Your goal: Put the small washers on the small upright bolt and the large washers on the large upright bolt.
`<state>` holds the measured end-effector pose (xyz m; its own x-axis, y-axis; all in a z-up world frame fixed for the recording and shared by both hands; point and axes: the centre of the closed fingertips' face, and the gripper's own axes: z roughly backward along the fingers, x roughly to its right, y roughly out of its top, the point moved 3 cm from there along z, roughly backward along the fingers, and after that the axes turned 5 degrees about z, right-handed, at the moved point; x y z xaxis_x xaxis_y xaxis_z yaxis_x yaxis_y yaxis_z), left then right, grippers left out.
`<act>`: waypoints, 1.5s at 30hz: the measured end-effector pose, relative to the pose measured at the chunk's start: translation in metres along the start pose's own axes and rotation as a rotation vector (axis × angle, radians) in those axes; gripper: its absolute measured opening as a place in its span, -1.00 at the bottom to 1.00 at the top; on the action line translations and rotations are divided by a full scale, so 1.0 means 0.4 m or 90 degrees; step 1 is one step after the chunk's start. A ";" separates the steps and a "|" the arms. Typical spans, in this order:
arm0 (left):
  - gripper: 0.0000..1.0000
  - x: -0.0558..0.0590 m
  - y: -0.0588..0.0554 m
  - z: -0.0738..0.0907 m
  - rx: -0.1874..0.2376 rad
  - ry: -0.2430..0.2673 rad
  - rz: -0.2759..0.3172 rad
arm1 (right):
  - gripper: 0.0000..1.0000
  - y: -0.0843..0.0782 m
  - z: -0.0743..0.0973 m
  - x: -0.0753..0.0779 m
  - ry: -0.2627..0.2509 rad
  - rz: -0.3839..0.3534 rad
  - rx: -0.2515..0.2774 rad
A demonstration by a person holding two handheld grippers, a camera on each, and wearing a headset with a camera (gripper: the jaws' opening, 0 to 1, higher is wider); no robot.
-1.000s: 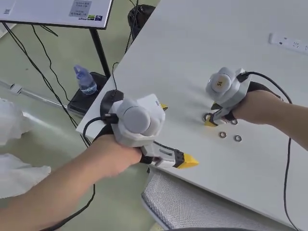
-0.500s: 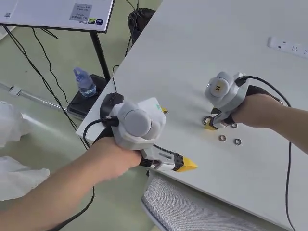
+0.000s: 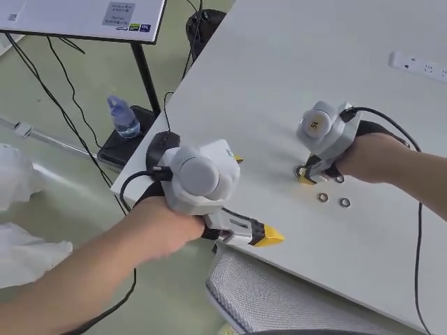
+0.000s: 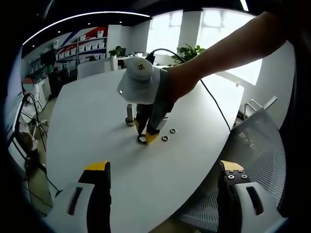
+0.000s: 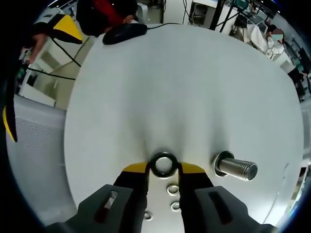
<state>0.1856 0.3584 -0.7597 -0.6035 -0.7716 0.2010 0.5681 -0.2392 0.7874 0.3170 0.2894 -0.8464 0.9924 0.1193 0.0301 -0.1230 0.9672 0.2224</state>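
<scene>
Head view: the left gripper (image 3: pixel 269 236) hovers at the near edge of the white table (image 3: pixel 279 70), at 8 o'clock from the right gripper (image 3: pixel 305 174), whose tips point down at the tabletop. Two small washers (image 3: pixel 323 197) lie at 4 o'clock from those tips.

Left gripper view: its own jaws stand wide apart, holding nothing. An upright bolt (image 4: pixel 129 114) stands at 10 o'clock from the right gripper's tips.

Right gripper view: the jaws are clamped on a large washer (image 5: pixel 163 165) lying flat on the table, with the bolt at 3 o'clock and the small washers at 6 o'clock.

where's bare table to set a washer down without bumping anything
Free: the table between the right gripper and the power strip, and toward the left gripper. Crowded: at the right gripper's jaws, where large washer, small washers and bolt cluster.
</scene>
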 end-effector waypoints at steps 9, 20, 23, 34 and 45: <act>0.80 0.007 -0.007 0.005 -0.002 0.002 -0.001 | -0.57 0.004 0.000 -0.004 -0.003 -0.010 -0.057; 0.76 0.012 0.000 0.014 -0.001 0.003 -0.005 | -0.58 0.001 0.005 -0.010 -0.005 -0.027 -0.054; 0.75 0.013 -0.004 0.018 -0.003 0.005 -0.010 | -0.58 0.000 0.006 -0.010 -0.004 -0.037 -0.049; 0.74 0.010 -0.008 0.023 -0.003 0.007 -0.007 | -0.58 0.001 0.019 -0.003 0.005 -0.058 -0.046; 0.73 0.009 0.000 0.024 0.001 0.006 -0.011 | -0.58 -0.014 0.083 -0.002 0.009 -0.070 -0.042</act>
<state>0.1781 0.3610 -0.7533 -0.6078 -0.7730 0.1818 0.5566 -0.2514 0.7918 0.3167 0.2765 -0.8153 0.9999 0.0148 -0.0046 -0.0138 0.9871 0.1593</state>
